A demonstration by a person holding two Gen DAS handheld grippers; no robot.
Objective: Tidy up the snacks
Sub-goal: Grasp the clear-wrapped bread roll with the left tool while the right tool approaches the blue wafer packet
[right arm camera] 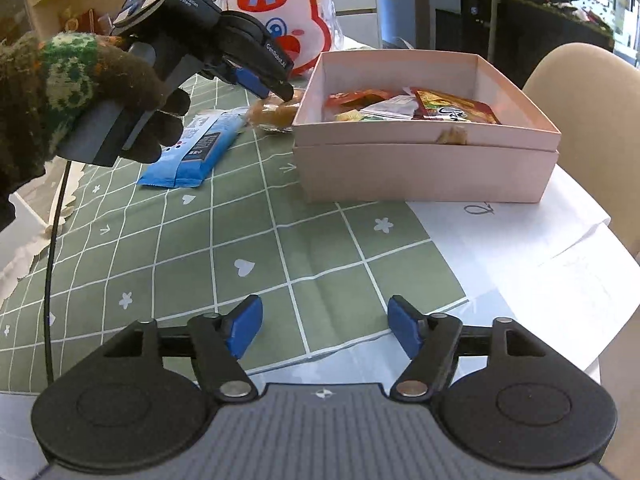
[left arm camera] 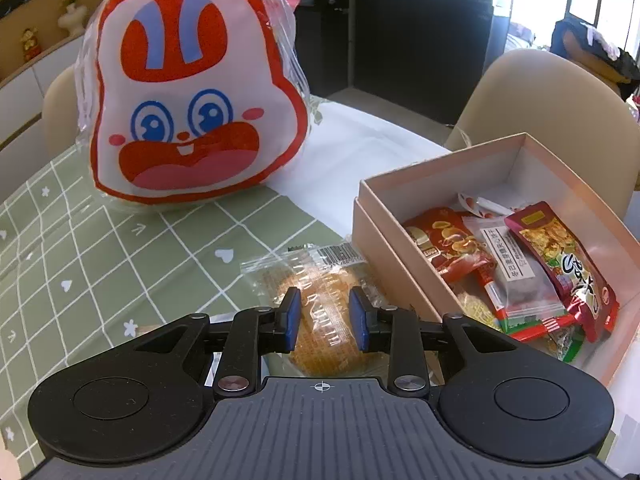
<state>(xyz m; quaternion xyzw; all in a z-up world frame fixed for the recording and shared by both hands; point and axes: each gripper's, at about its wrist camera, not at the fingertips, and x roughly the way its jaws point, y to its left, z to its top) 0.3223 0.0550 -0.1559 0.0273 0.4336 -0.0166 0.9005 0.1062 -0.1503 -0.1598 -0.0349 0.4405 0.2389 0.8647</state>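
Left claw (left arm camera: 325,318) sits lower centre, fingers apart around a wrapped pastry (left arm camera: 320,304), not pinching it. Right claw (right arm camera: 322,330) gapes wide over bare bench (right arm camera: 320,240), nothing between.

Both wrist views tilt down, sharing the pink box (left arm camera: 400,240) (right arm camera: 424,168) and rabbit bag (left arm camera: 192,92) (right arm camera: 288,20).

The left tongs' body (right arm camera: 192,4) reads "DAS" in white, a barcode marks the clear cake wrapper (left arm camera: 340,258); other print is unreadable.
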